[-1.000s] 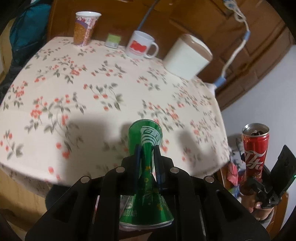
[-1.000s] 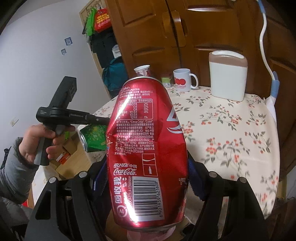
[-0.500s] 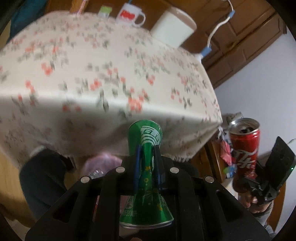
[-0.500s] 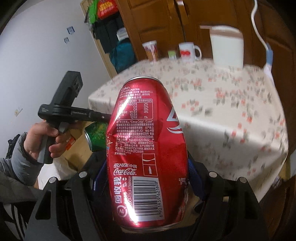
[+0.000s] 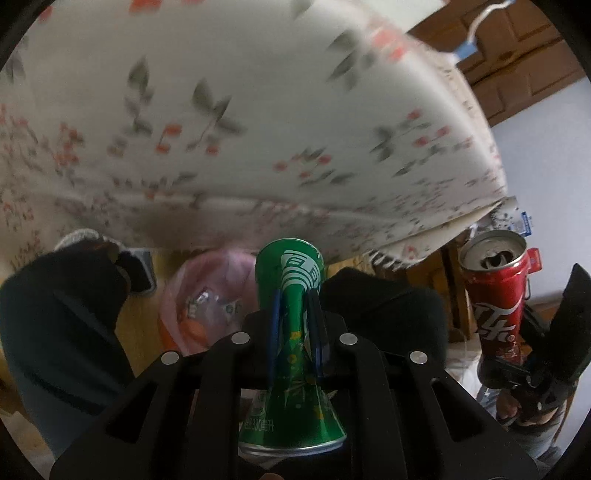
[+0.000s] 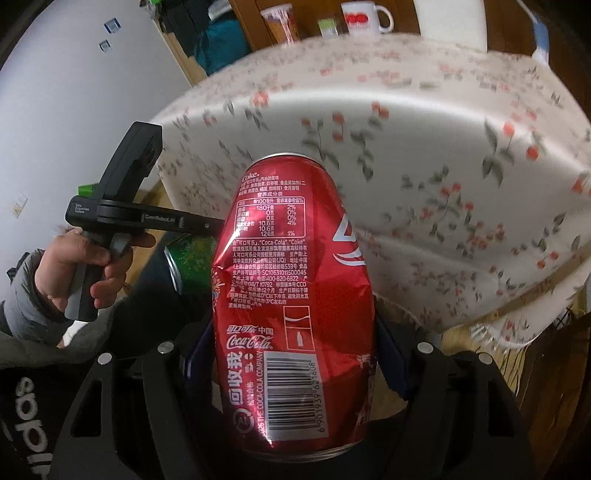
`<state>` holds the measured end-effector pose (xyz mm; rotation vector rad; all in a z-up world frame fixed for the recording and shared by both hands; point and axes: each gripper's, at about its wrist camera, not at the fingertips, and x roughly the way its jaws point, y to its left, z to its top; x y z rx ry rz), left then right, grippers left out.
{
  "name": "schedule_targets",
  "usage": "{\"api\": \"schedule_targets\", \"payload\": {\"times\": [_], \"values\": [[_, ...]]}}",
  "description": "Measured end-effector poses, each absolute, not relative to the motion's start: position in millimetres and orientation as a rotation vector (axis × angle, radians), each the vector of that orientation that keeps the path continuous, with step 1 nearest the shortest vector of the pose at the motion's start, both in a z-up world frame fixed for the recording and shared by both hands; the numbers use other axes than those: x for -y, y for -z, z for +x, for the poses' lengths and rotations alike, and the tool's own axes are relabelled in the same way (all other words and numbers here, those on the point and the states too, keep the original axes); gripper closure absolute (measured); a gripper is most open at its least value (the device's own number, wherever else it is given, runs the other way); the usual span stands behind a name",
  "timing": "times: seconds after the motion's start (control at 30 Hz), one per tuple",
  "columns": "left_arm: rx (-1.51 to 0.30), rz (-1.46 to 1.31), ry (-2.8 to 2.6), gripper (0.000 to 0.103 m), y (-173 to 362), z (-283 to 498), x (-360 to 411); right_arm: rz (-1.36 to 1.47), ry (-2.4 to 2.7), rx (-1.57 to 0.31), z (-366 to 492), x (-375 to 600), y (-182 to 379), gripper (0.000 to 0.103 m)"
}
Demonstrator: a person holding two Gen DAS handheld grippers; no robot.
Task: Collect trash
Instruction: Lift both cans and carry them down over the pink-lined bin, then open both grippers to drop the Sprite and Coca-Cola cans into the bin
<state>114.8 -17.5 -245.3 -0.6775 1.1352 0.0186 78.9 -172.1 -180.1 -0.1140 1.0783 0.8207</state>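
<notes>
1. your left claw (image 5: 295, 325) is clenched hard on the green can (image 5: 291, 332), squeezing its middle into a narrow waist, so the can flares out towards its base near the camera.
2. your right claw (image 6: 295, 354) grips the red cola can (image 6: 295, 306) across its dented body; the pads sit wide apart because the can fills the gap between them.
3. both cans are off the bench (image 5: 258, 110) and in the air, in front of its near edge, where the flowered cloth hangs over.
4. the picking up looks done for these two pieces; dropping them is what is left.
5. a pink bag (image 5: 207, 291) sits low on the floor beyond the green can, between your dark-clad legs, with some scraps already inside. it reads as the likely trash bag, though that is a judgement.
6. neither can is over the bag's mouth yet as far as the views show; the red can stands off to the right of it in the left wrist view.
7. on the far side of the bench stand a paper cup (image 6: 280, 22), a small green box (image 6: 328, 27), a mug (image 6: 364, 16) and a white container (image 6: 450, 22). whether any of these counts as trash you cannot tell from here.
</notes>
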Motion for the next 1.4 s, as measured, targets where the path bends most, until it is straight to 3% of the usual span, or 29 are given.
{"api": "schedule_targets", "payload": {"times": [0.63,0.73,0.9,0.93,1.0,1.17,1.4], "values": [[-1.283,-0.742,-0.048,0.088,349.6,119.1,11.7,-0.156,-0.772,-1.269,92.3,157.3,270.1,0.03],[-1.287,-0.748,-0.042,0.081,352.8,119.8,11.1,-0.157,-0.775,-1.285,92.7,155.1,275.7,0.03],[-1.289,-0.734,-0.042,0.078,352.6,121.0,10.5,-0.159,-0.777,-1.305,96.6,152.0,285.8,0.03],[-1.287,-0.736,-0.042,0.076,352.3,120.7,9.8,-0.159,-0.776,-1.309,97.0,151.3,287.7,0.03],[-1.28,-0.743,-0.037,0.045,350.1,119.8,8.7,-0.161,-0.778,-1.316,95.8,151.2,290.7,0.03],[-1.248,-0.736,-0.024,0.006,337.1,114.5,4.8,-0.163,-0.775,-1.334,94.9,149.2,301.9,0.029],[-1.25,-0.672,-0.033,0.006,322.9,109.5,4.7,-0.156,-0.787,-1.365,94.2,143.4,316.7,0.029]]}}
